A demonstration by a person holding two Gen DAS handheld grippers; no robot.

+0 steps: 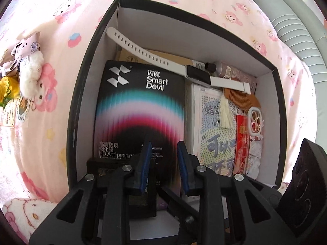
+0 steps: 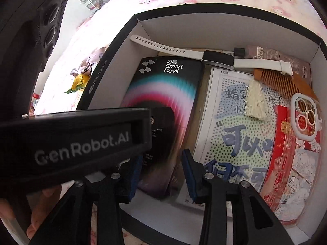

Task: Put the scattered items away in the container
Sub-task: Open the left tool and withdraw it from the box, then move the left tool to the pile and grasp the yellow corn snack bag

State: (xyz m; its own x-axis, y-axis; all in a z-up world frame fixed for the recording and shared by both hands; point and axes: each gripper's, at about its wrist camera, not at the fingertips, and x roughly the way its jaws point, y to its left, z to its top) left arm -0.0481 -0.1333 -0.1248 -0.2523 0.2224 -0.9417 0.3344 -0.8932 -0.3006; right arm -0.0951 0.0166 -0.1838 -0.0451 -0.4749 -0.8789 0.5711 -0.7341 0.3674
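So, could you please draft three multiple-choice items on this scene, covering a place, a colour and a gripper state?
1. Where does the white watch lie?
A. inside the box
B. on the bedsheet
C. between gripper fingers

2. What colour is the watch's strap?
A. black
B. white
C. red

3. How do the left gripper's jaws stand?
A. clamped on the comb
B. parted, holding nothing
C. clamped on the watch

Answers: 1 A, it rests across the items in the box; 2 B, the perforated strap is white; 3 B, a clear gap shows between the blue pads.
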